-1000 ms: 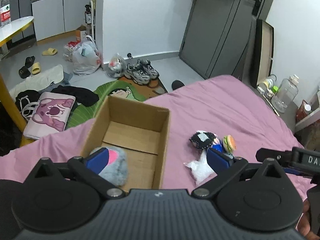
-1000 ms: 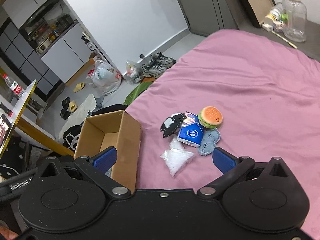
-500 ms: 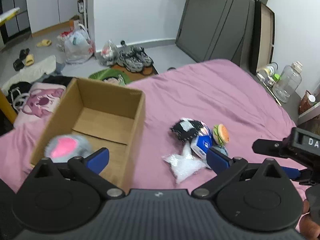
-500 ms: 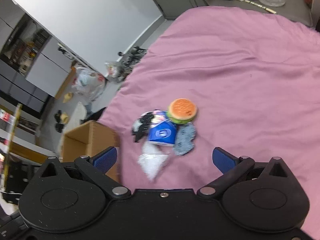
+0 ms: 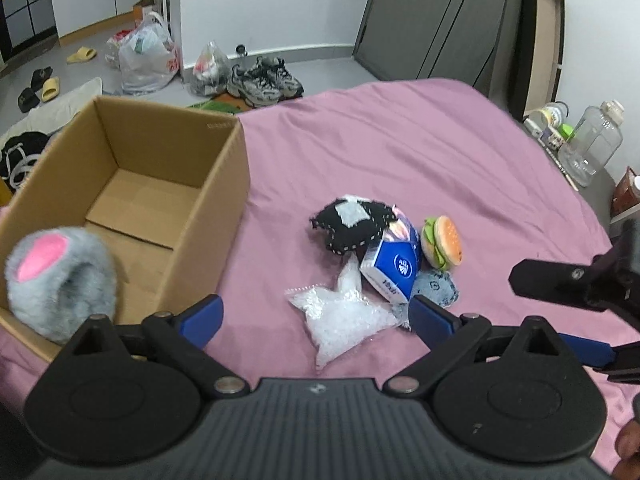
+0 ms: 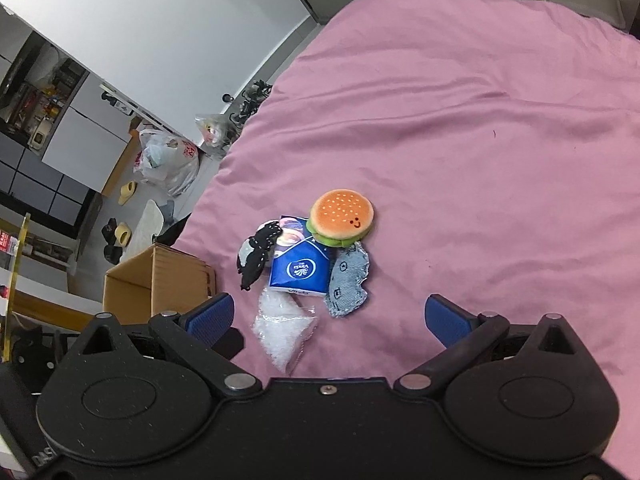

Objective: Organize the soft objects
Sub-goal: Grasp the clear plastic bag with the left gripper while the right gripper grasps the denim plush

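Note:
A grey furry plush with a pink patch (image 5: 60, 276) lies in the near corner of the open cardboard box (image 5: 224, 184) on the pink bed. To its right lies a pile: a black patched pouch (image 5: 352, 224), a blue tissue pack (image 5: 394, 270), a burger plush (image 5: 442, 242), a grey denim piece (image 5: 438, 290) and a clear bag of white beads (image 5: 340, 320). My left gripper (image 5: 316, 320) is open and empty, just above the bead bag. My right gripper (image 6: 328, 316) is open and empty, hovering before the pile: burger plush (image 6: 342, 218), tissue pack (image 6: 300, 270), box (image 6: 160, 280).
The pink bed (image 5: 400, 152) stretches far and right. On the floor beyond its edge lie shoes (image 5: 262, 78), plastic bags (image 5: 148, 56) and slippers (image 5: 48, 86). A clear water jug (image 5: 592, 140) stands at the bed's right side. The right gripper's arm (image 5: 580, 284) shows at right.
My left gripper has swung right from over the box toward the pile, leaving the grey plush in the box. My right gripper has moved closer to the pile and tilted.

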A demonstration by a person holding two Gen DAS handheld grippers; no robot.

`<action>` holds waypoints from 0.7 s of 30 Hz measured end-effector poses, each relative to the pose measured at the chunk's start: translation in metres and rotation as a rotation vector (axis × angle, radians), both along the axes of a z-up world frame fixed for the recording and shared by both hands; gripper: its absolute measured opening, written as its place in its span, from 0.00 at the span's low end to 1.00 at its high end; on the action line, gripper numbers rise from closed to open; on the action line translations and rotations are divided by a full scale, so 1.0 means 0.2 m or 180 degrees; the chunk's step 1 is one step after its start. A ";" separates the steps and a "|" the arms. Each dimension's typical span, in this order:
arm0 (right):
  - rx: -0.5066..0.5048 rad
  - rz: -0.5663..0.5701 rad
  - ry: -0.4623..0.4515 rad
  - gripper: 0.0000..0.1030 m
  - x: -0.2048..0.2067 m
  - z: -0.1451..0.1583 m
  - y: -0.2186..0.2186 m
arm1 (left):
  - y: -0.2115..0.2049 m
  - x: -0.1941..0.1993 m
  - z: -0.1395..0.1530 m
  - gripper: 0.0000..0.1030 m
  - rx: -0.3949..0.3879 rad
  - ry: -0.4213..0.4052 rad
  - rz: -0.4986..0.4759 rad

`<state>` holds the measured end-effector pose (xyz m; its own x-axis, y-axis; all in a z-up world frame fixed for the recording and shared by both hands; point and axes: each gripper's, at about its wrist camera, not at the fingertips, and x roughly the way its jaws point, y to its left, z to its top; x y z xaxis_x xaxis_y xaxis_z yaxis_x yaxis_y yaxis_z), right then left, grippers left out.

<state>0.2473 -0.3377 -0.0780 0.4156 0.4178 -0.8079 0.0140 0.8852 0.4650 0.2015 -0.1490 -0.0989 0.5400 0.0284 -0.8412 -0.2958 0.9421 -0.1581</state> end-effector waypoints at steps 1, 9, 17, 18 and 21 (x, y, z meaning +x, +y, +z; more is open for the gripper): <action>-0.0002 -0.0006 0.0014 1.00 0.01 -0.01 0.00 | -0.01 0.01 -0.02 0.96 -0.0003 0.0022 0.0000; -0.0028 0.0058 0.0156 1.00 0.07 -0.11 0.04 | -0.05 0.06 -0.13 0.96 0.0047 0.0085 0.0080; 0.0056 -0.0044 0.0315 0.95 0.13 -0.20 0.00 | -0.06 0.13 -0.24 0.90 0.0025 0.0188 0.0259; 0.0075 -0.0067 0.0345 0.94 0.14 -0.22 -0.01 | -0.06 0.13 -0.26 0.89 -0.0009 0.0211 0.0290; 0.0110 -0.0089 0.0397 0.93 0.16 -0.26 -0.02 | -0.07 0.14 -0.31 0.88 -0.0053 0.0231 0.0340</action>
